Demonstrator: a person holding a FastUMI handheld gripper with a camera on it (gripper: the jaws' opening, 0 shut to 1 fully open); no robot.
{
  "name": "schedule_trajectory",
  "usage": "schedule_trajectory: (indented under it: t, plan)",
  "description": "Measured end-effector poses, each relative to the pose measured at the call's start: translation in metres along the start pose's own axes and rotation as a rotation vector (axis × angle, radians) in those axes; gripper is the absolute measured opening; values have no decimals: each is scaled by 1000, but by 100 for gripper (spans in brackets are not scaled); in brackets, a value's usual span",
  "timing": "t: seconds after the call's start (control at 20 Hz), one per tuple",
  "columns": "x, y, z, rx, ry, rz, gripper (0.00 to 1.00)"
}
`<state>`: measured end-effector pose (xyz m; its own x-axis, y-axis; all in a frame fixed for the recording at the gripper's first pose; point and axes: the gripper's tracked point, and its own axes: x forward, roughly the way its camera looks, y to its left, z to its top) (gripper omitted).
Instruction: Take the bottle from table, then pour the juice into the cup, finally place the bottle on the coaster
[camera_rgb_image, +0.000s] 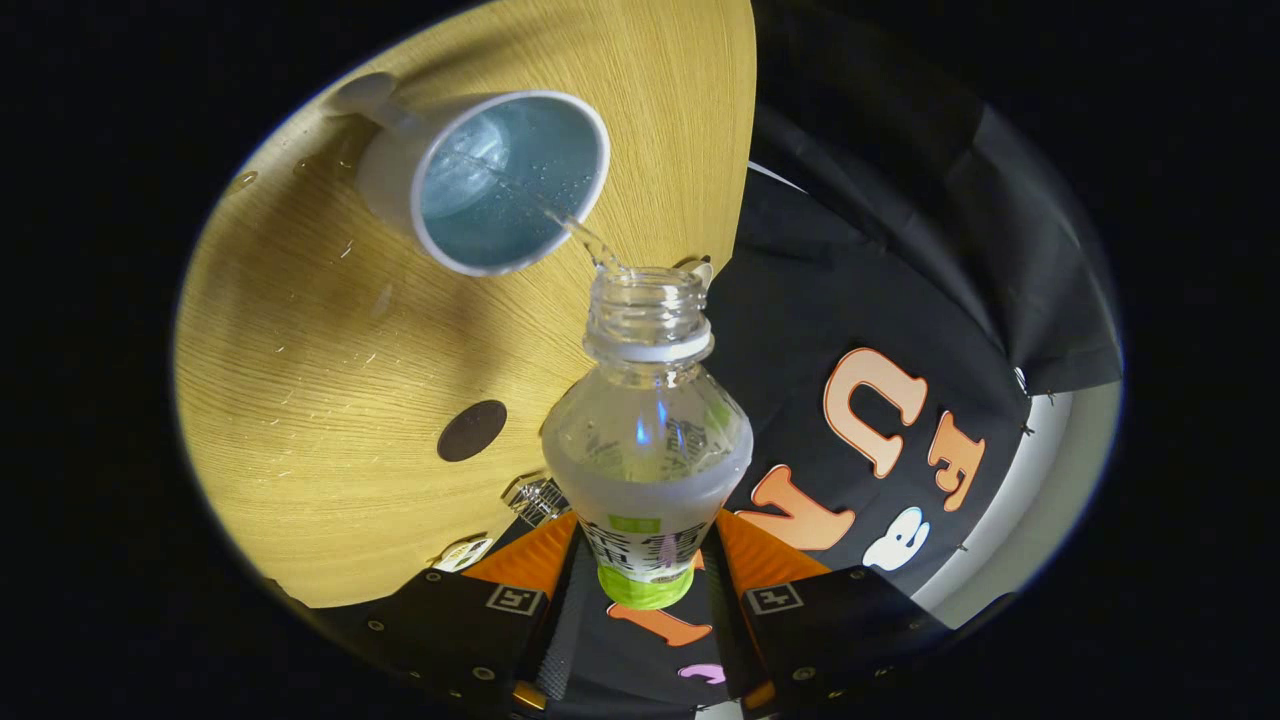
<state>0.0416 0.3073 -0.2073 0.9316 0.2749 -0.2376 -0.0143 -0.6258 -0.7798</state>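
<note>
My gripper (645, 575) is shut on a clear plastic bottle (648, 440) with a white and green label, its cap off. The bottle is tipped over the wooden table (300, 400), its open mouth pointing toward a white cup (485, 180) with a pale blue inside and a handle on its far side. A thin stream of clear liquid (575, 225) runs from the bottle's mouth over the cup's rim, and liquid lies in the cup. A small dark round coaster (471, 430) lies on the table between the cup and my fingers.
The table's edge runs close beside the bottle, with the black booth cloth (900, 250) hanging beyond it. A small clear wrapper-like object (535, 498) lies on the table near my fingers. Droplets speckle the wood around the cup.
</note>
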Motion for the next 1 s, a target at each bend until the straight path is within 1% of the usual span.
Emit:
schedule_trajectory:
  t: [0.5,0.75,1.0]
  plan:
    - [-5,-2,5,-65,-19,6,59]
    - [-7,2,10,-81,-34,16,59]
    - [-6,-6,10,-86,-27,13,59]
